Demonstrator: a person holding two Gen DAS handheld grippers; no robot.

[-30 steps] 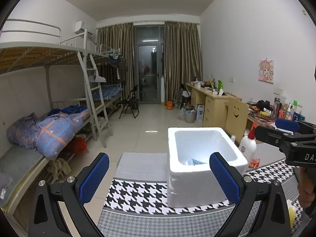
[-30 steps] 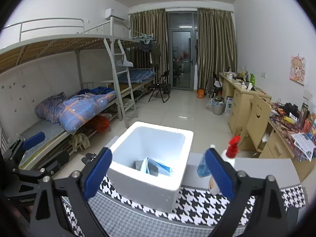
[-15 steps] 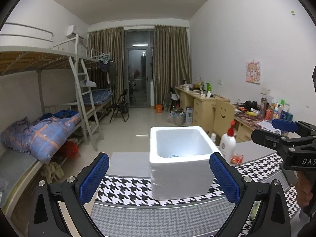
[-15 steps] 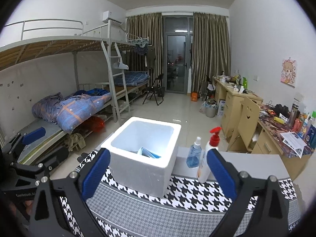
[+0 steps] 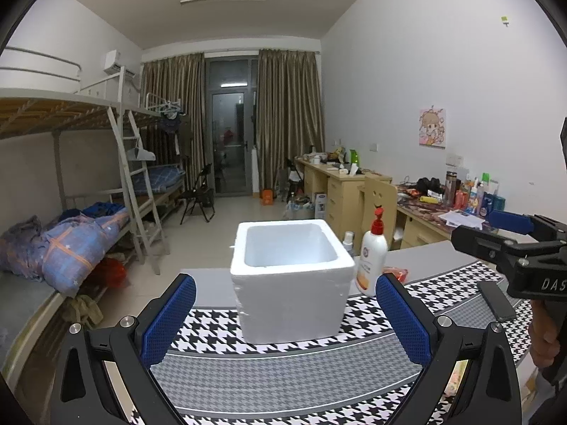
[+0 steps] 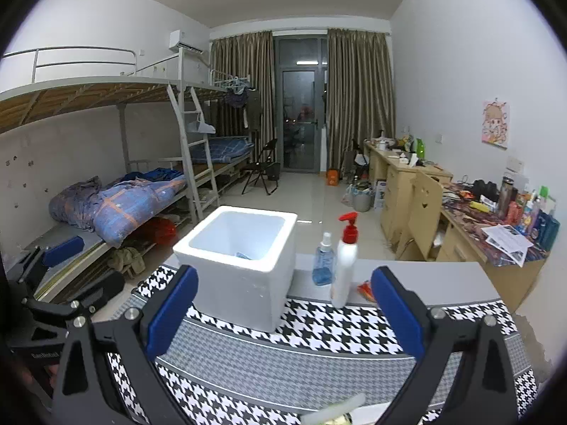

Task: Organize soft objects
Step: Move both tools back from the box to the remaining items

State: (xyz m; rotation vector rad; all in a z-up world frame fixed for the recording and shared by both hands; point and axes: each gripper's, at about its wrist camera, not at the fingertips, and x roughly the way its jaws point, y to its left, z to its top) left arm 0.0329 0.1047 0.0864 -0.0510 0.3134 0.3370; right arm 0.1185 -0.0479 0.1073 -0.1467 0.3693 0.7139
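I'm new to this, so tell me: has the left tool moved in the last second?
Yes. The left tool has backed away from the white foam box and dropped lower: in its own view the box looks smaller and farther, its contents now hidden behind the rim.

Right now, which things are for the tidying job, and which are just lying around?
For the job: white foam box; blue soft thing inside it; left gripper and right gripper, jaws open.

Lying about: pump bottle; blue spray bottle; orange packet.
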